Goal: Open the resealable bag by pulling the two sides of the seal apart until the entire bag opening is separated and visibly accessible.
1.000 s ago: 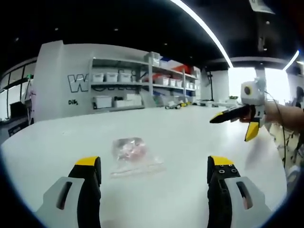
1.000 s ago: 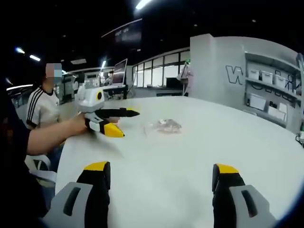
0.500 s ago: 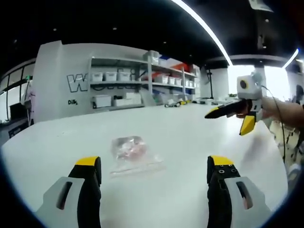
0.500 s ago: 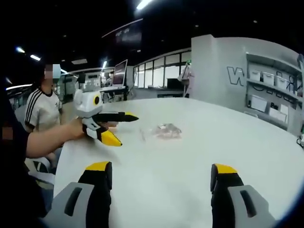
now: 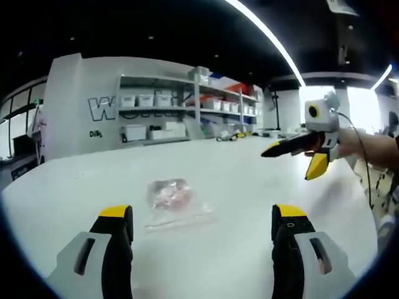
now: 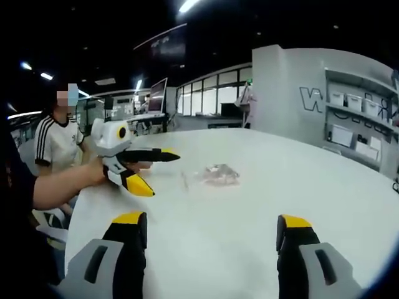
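The bag point(image 5: 171, 198) lies untouched on the table point(image 5: 249, 187); both tools, left point(image 5: 202, 232) and right point(image 6: 215, 233), are held apart, the right one moved slightly nearer

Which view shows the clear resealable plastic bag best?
The left gripper view: the clear resealable plastic bag lies close ahead on the white table, between its jaws. The right gripper view shows it smaller and farther off.

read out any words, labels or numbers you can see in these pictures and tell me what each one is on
"W": big outlined letter on the grey wall, the rest hidden behind the shelving.
"Di" and a blurred third character: small dark text lower on that wall.
Labels on the shelf bins: too small to read.
Resealable bag: no readable print.
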The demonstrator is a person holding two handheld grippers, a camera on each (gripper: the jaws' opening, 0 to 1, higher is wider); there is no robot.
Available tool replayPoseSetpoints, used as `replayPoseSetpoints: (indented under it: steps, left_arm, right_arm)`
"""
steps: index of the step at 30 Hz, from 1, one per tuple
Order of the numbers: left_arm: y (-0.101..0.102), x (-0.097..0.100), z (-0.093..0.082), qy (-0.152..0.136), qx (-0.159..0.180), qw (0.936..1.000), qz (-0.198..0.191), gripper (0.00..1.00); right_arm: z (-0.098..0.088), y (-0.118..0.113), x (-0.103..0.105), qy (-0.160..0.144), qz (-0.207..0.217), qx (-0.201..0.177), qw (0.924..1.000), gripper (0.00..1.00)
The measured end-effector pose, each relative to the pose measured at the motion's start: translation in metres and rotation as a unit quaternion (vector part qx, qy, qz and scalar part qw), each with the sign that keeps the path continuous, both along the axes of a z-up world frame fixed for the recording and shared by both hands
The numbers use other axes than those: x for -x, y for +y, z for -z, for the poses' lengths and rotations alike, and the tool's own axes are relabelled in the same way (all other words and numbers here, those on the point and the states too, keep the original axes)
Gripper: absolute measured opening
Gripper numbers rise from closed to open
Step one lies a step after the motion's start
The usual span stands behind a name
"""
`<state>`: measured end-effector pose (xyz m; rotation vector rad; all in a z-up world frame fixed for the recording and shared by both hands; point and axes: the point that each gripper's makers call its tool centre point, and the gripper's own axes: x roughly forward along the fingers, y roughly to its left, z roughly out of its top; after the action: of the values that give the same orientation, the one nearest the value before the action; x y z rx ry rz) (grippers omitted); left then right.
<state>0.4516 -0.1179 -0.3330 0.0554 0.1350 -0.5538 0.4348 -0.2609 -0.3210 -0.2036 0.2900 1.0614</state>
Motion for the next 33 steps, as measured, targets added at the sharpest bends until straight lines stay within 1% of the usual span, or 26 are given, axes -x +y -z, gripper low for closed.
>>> replayPoseSetpoints:
  steps: [9, 17, 33]
  left_arm:
    - [0.001, -0.002, 0.001, 0.001, -0.001, 1.0000, 0.000, 0.91]
    - [0.000, 0.000, 0.001, 0.002, -0.005, 1.0000, 0.000, 0.91]
    - [-0.002, 0.004, 0.000, 0.001, -0.002, 1.0000, -0.002, 0.91]
  right_arm:
    - [-0.003, 0.007, -0.004, -0.003, -0.006, 0.007, 1.0000, 0.87]
    - [-0.004, 0.013, -0.008, -0.003, -0.009, 0.004, 0.9999, 0.86]
    - [-0.001, 0.026, -0.017, 0.000, -0.016, 0.004, 0.9999, 0.85]
